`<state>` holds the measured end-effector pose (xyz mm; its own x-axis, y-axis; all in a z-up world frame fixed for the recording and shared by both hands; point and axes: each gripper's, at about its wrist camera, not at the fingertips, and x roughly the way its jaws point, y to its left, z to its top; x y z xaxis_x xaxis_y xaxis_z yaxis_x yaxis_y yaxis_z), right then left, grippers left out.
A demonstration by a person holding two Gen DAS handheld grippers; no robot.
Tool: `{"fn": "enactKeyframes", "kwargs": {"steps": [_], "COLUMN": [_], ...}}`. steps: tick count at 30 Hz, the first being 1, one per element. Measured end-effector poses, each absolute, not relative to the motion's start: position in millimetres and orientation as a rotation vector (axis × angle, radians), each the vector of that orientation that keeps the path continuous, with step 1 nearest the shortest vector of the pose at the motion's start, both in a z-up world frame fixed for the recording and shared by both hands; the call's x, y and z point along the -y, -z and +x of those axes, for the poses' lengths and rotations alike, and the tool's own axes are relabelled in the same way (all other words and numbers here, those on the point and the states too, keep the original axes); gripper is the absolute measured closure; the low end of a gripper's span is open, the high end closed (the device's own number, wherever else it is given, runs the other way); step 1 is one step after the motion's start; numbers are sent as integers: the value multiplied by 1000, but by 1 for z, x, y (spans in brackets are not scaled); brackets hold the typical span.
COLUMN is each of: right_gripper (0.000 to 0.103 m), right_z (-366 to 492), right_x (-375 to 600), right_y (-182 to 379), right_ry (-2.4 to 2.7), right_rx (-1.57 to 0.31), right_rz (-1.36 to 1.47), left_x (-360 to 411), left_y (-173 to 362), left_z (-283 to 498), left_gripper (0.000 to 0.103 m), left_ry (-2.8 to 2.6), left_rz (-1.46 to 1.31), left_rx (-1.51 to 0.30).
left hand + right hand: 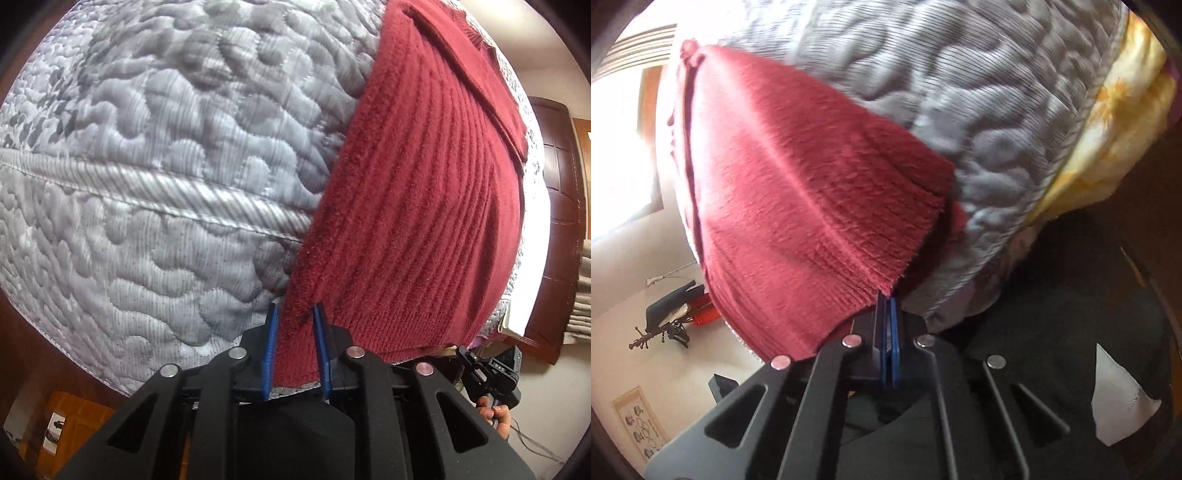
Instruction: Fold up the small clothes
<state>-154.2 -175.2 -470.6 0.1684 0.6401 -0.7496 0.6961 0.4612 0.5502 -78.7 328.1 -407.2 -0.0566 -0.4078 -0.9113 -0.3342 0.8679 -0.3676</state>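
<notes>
**Both jaws on the red knit, mattress underneath**

My left gripper (295,314) has its blue jaws part-way apart with the near corner of the dark red ribbed sweater (413,206) bunched between them; the knit fills the gap, so I read that as a grip on the hem corner. Over on my right gripper (887,299), the blue jaws are pressed nearly flat together, and the tip of the sweater's (798,192) other corner comes to a point right at them — pinched, though that view is blurred by motion.

Moving outward: the sweater lies spread on a grey quilted mattress (155,155), with a folded flap along its far edge in the left view. A thick corded seam (147,184) runs across the quilting just beside the garment's left edge. In the right view the lifted corner casts a shadow on the mattress beneath it.

Further out, a yellow floral cloth (1108,122) sits along the mattress edge to my right. A dark garment with a white patch (1119,402) fills the lower right there. In the left view, a hand (498,415) grips the other black handle at bottom right, and dark wooden panelling (561,184) stands beyond the bed.
</notes>
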Motion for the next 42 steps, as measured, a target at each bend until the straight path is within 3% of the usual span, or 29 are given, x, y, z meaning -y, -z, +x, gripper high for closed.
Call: {"fn": "enactKeyframes", "kwargs": {"steps": [3, 4, 7, 8, 10, 11, 12, 23, 29, 34, 38, 40, 41, 42], "right_gripper": [102, 95, 58, 56, 56, 56, 56, 49, 58, 57, 62, 61, 61, 65], "right_z": [-142, -138, -132, -129, -124, -119, -115, -46, -41, -35, -43, -43, -44, -45], "right_x": [173, 170, 177, 184, 200, 208, 212, 205, 191, 201, 199, 200, 201, 198], "right_y": [473, 471, 450, 438, 419, 416, 415, 441, 447, 447, 438, 435, 435, 437], "right_ry": [23, -9, -116, -118, -118, -114, -106, -219, -301, -302, -325, -331, -346, -371], "right_rx": [-1553, -1572, -1591, -1567, -1523, -1507, -1501, -1573, -1618, -1622, -1630, -1624, -1626, -1648], "right_rz": [1118, 1103, 1034, 966, 861, 839, 816, 656, 701, 669, 620, 621, 620, 617], "left_x": [-333, -335, -337, -342, -341, -340, -338, -300, -290, -308, -301, -302, -302, -307], "left_y": [419, 419, 410, 406, 401, 397, 395, 419, 416, 417, 416, 412, 413, 414], "left_z": [-84, -83, -79, -78, -82, -80, -79, -66, -70, -78, -78, -78, -79, -82], "left_gripper": [84, 84, 85, 86, 75, 52, 37, 25, 35, 30, 32, 45, 58, 82], "left_ry": [27, 23, 37, 58, 106, 123, 130, 126, 113, 80, 87, 70, 62, 59], "left_rz": [-560, -563, -557, -568, -581, -576, -570, -580, -569, -614, -559, -542, -533, -532], "left_rx": [-1699, -1702, -1689, -1685, -1674, -1666, -1649, -1685, -1685, -1678, -1685, -1686, -1689, -1696]}}
